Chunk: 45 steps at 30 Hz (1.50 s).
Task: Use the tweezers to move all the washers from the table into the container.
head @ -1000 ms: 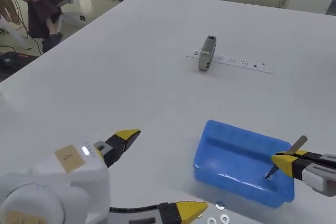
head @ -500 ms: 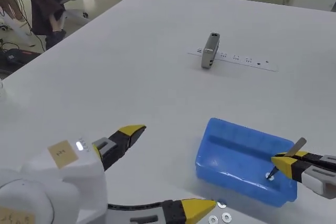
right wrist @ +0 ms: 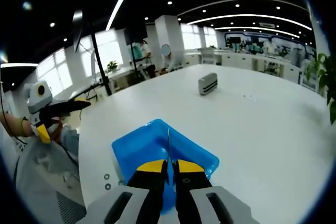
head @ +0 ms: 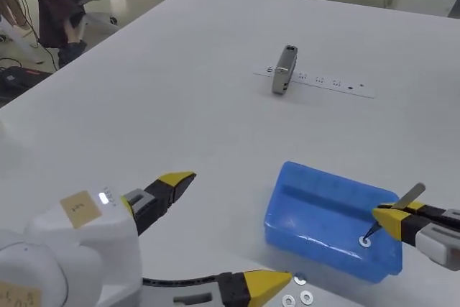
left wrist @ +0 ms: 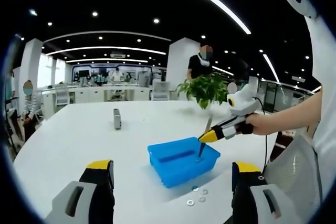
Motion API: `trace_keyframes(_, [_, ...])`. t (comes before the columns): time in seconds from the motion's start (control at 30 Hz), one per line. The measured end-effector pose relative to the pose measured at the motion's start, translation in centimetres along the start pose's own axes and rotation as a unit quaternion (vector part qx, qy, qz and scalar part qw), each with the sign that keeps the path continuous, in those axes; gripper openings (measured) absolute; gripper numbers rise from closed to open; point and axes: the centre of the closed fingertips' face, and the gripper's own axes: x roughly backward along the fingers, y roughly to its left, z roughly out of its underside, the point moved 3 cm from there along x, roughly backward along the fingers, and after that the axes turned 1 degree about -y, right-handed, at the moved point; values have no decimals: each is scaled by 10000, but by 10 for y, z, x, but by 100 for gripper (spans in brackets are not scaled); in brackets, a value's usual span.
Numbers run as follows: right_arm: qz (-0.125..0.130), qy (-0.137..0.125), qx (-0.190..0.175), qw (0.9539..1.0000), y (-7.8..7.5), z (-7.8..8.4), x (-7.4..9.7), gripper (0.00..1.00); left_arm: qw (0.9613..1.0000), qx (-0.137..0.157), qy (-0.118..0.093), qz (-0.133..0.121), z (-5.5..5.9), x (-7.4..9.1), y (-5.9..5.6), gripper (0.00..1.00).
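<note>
The tweezers (head: 410, 196) are clamped between the clenched, yellow-tipped jaws of the right gripper (head: 384, 219). Their dark tip is lowered into the blue plastic container (head: 316, 210), a shallow rectangular tray with rounded corners that is set on a smooth white table (head: 180, 91). A small metal ring washer (head: 365, 242) is seen at the tip, inside the container near its 4 o'clock corner. Whether it is pinched or lying loose cannot be told.

More washers (head: 307, 297) are scattered on the table just beside the container, at its 6 o'clock. The left gripper (head: 238, 228) is held released at the container's 8 o'clock, its jaws spread wide. A tan sticker (head: 80, 208) is carried on its white housing, but the writing cannot be read.

Well apart, at the container's 12 o'clock, a grey rounded block (head: 284, 70) is placed at the end of a flat strip (head: 330, 84), whose small dark marks are too fine to read.
</note>
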Motion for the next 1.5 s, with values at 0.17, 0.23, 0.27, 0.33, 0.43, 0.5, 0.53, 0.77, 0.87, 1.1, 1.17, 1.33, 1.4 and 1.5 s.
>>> trace_keyframes(0.17, [-26, -142, -39, 9999, 6, -7, 5, 3, 10000, 0, 27, 12, 1, 0, 0, 94])
trace_keyframes(0.23, [-43, -222, -60, 9997, 10, -10, 8, 3, 10000, -12, 35, 15, 1, 0, 0, 94])
trace_keyframes(0.27, [-52, -234, -67, 9997, 11, -11, 9, 3, 10000, -18, 36, 21, 1, 0, -1, 94])
trace_keyframes(0.33, [-62, -286, -89, 9995, 14, -13, 11, 3, 10000, -22, 30, 28, 1, 0, -1, 94])
trace_keyframes(0.43, [-78, -332, -99, 9994, 18, -15, 14, 3, 10000, -27, 54, 43, 1, 0, -1, 94])
trace_keyframes(0.5, [-94, -361, -94, 9993, 21, -17, 16, 3, 10000, -43, 74, 46, 2, 0, -2, 93])
trace_keyframes(0.53, [-102, -372, -92, 9992, 23, -18, 17, 3, 9999, -50, 85, 47, 2, 0, -2, 93])
trace_keyframes(0.77, [-135, -425, -133, 9989, 33, -18, 23, 3, 9999, -76, 116, 79, 3, 0, -3, 92])
trace_keyframes(0.87, [-157, -453, -152, 9987, 37, -18, 25, 3, 9998, -88, 125, 82, 3, 0, -3, 92])
trace_keyframes(1.1, [-234, -468, -200, 9984, 45, -17, 27, 3, 9998, -112, 148, 99, 4, 0, -3, 92])
trace_keyframes(1.17, [-339, -465, -246, 9980, 50, -16, 27, 3, 9998, -116, 149, 99, 4, 0, -3, 91])
trace_keyframes(1.33, [-498, -393, -250, 9977, 60, -11, 24, 3, 9998, -127, 154, 90, 4, 0, -3, 91])
trace_keyframes(1.4, [-563, -360, -253, 9974, 65, -8, 23, 3, 9997, -125, 167, 84, 4, 0, -3, 91])
trace_keyframes(1.5, [-647, -315, -268, 9970, 70, -4, 20, 3, 9997, -133, 180, 76, 5, 0, -2, 90])
